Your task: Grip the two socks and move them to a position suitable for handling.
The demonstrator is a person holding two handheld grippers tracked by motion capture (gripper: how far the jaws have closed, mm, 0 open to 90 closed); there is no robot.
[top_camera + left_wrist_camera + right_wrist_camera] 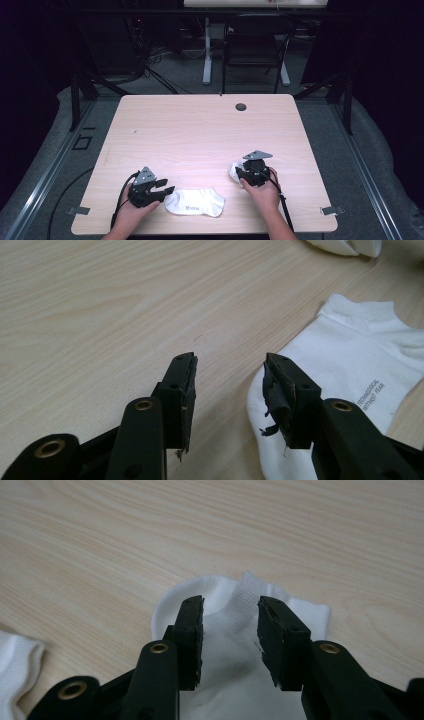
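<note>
In the high view, 2 white socks lie on the light wooden bench (200, 130) near its front edge. The flat sock (196, 202) lies spread out between the person's hands, its toe end just beside the left gripper (169, 188), whose jaws stand apart and point toward it. The second sock (234, 170) is bunched up under the right gripper (244, 176), which the right hand (262, 192) holds over it. A small round grommet (241, 107) sits near the far edge of the bench.

In the left gripper view, the left gripper (230, 385) has its jaws open with bare wood between them; the flat sock (350, 375) lies to the right, its toe end passing under the right jaw.

In the right gripper view, the right gripper (230, 630) has open jaws standing either side of the second sock's ribbed cuff (245, 605), not pressing it. The second sock (240, 680) lies on the bench below them.
</note>
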